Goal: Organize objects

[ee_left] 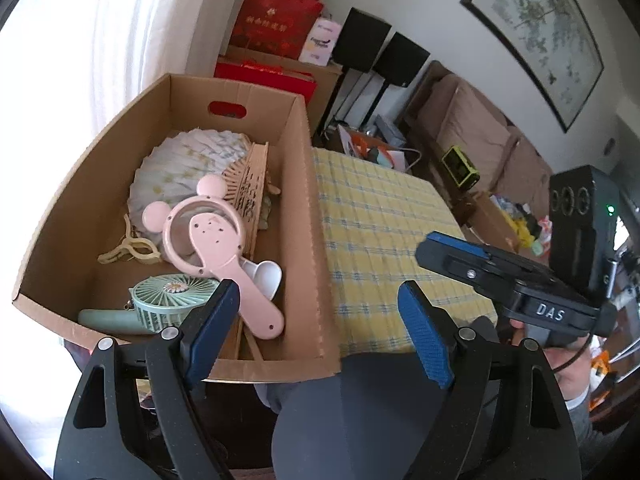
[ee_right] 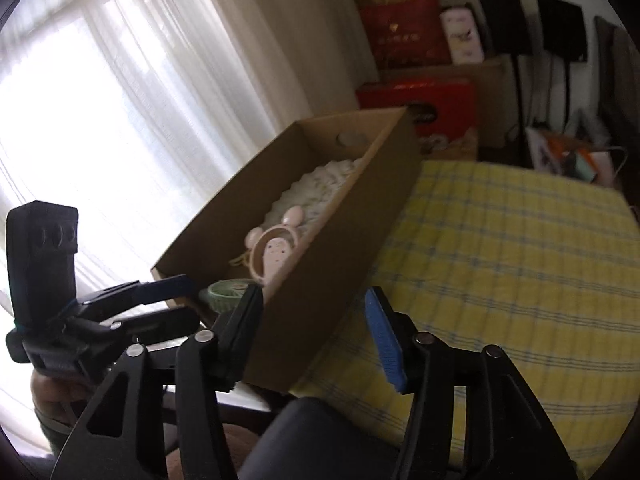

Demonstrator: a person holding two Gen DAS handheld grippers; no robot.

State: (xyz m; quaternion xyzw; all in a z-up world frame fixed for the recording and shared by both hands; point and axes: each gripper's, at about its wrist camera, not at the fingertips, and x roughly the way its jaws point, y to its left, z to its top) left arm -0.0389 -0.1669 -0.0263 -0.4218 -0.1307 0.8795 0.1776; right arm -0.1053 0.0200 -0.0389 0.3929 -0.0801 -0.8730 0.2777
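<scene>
An open cardboard box (ee_left: pixel 304 216) stands on the left part of a table with a yellow checked cloth (ee_left: pixel 384 236). In it lie a pink mouse-eared hand fan (ee_left: pixel 216 240), a mint green hand fan (ee_left: pixel 168 300), a white folding fan (ee_left: pixel 188 168), a wooden folding fan (ee_left: pixel 248 184), a beige hair claw (ee_left: pixel 128 250) and a white scoop (ee_left: pixel 268 276). My left gripper (ee_left: pixel 320 332) is open and empty, at the box's near right corner. My right gripper (ee_right: pixel 316 328) is open and empty, astride the box wall (ee_right: pixel 340 256); it also shows in the left wrist view (ee_left: pixel 456 256).
Red gift bags and boxes (ee_left: pixel 276 28) are stacked behind the table by the curtain (ee_right: pixel 100 120). Black speakers on stands (ee_left: pixel 380 52), a brown sofa (ee_left: pixel 480 132) and floor clutter lie to the right. A dark chair back (ee_left: pixel 360 412) is just below the grippers.
</scene>
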